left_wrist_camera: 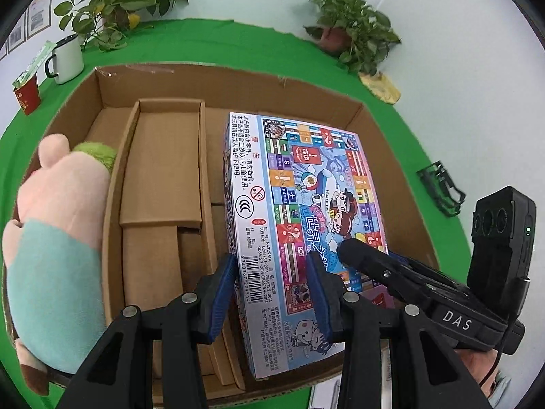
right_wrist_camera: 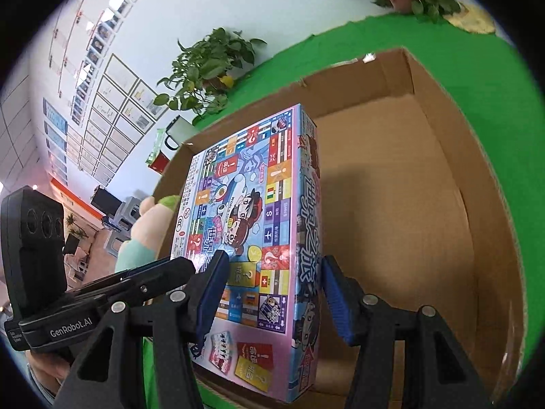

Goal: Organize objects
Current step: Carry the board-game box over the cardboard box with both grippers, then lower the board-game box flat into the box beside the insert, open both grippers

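A colourful board game box (left_wrist_camera: 306, 204) (right_wrist_camera: 245, 221) hangs tilted over the open cardboard carton (left_wrist_camera: 238, 71) (right_wrist_camera: 425, 78). My left gripper (left_wrist_camera: 272, 293) is shut on its near left edge, with blue pads (left_wrist_camera: 223, 293) on both sides. The right gripper (right_wrist_camera: 272, 293) clamps the same game box across its thickness at the other near corner. Its black finger (left_wrist_camera: 371, 259) shows lying on the box top in the left wrist view. Inside the carton, on the left, lie smaller brown cartons (left_wrist_camera: 163, 156). A pink and teal plush toy (left_wrist_camera: 58, 225) (right_wrist_camera: 146, 235) leans on the carton's left wall.
The carton stands on a green cloth (left_wrist_camera: 204, 41). A white mug (left_wrist_camera: 68, 58) and a red cup (left_wrist_camera: 27, 95) stand at the back left. Potted plants (left_wrist_camera: 119, 3) (left_wrist_camera: 354, 27) line the wall. A black clip-like object (left_wrist_camera: 441, 187) lies to the right.
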